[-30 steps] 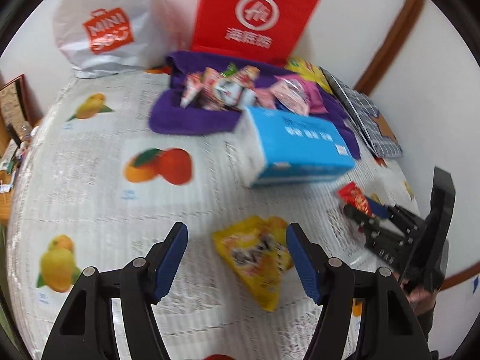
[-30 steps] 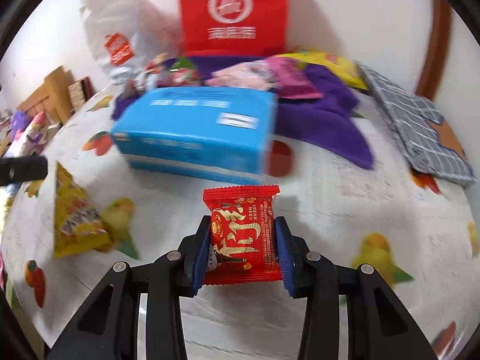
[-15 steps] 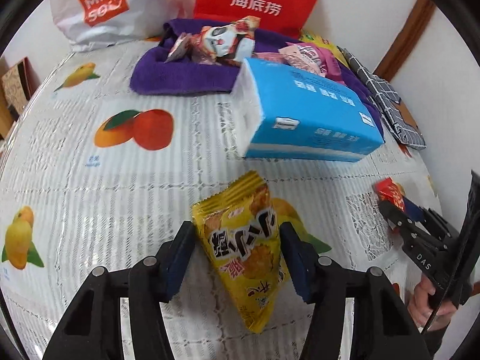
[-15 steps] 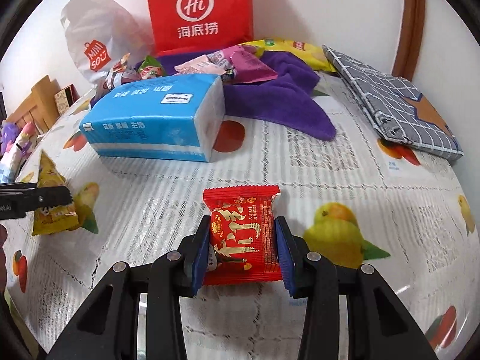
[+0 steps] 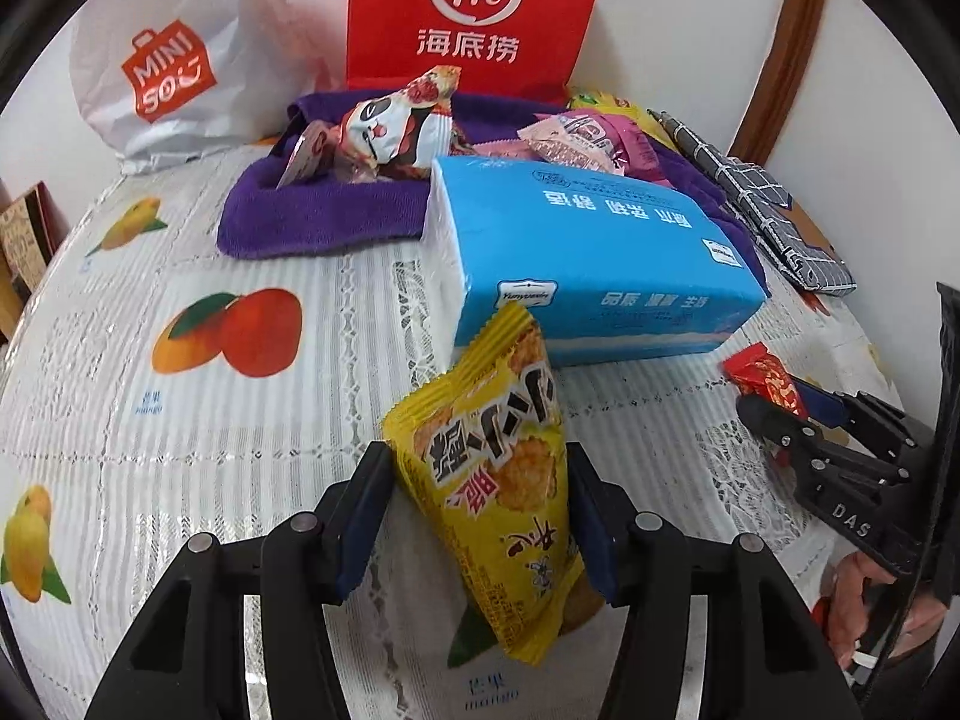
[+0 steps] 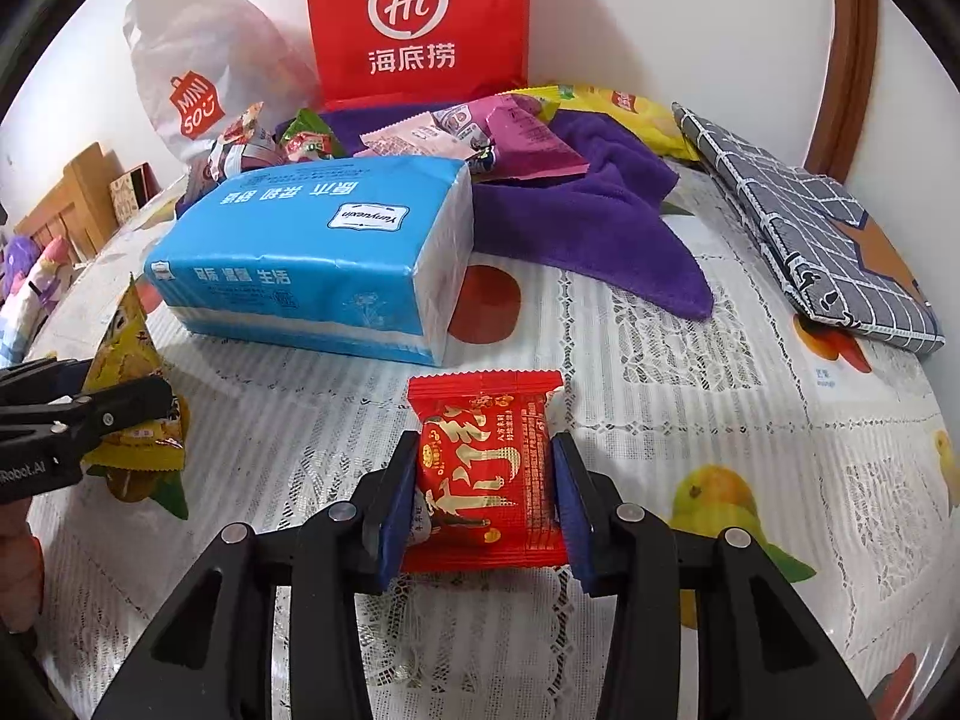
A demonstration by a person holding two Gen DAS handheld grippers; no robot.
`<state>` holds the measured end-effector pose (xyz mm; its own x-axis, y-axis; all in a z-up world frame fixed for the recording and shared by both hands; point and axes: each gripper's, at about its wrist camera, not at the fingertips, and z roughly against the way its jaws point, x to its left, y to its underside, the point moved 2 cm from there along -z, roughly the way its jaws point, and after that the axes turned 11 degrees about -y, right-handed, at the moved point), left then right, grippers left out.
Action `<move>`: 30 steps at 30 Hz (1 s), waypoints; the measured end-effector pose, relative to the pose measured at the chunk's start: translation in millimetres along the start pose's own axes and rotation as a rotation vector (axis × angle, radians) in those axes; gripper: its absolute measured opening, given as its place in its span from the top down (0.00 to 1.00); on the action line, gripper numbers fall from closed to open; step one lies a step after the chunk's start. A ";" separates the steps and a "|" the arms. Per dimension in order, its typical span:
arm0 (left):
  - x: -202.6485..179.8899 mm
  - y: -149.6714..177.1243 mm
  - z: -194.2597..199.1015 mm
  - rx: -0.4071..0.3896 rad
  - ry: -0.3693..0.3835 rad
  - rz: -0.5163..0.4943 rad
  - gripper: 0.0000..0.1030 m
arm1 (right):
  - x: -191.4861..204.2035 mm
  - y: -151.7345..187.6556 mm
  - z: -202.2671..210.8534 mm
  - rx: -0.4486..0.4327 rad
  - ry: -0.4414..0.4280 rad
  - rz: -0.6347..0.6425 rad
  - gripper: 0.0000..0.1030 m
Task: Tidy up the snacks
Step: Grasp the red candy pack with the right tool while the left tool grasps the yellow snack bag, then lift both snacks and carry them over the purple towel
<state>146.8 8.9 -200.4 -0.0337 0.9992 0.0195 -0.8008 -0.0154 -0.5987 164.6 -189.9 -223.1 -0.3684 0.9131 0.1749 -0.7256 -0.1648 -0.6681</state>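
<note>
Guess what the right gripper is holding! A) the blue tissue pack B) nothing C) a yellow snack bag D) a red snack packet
D: the right gripper has its jaws shut on the red snack packet, while the yellow snack bag sits in the left gripper and the blue tissue pack lies on the table.

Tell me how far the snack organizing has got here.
Done: several snack packets already lie on the purple towel. In hand: left gripper clamps the yellow packet; right gripper clamps the red packet. Left: placing both.
</note>
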 end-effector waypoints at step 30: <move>-12.3 7.5 -0.4 -0.063 -0.078 -0.040 0.45 | -2.1 0.5 0.1 0.005 -0.008 -0.005 0.57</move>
<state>141.4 -3.5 -205.4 -0.0510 0.9932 0.1050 -0.7635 0.0290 -0.6452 165.0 -192.0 -223.7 -0.3694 0.9108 0.1843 -0.7302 -0.1618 -0.6638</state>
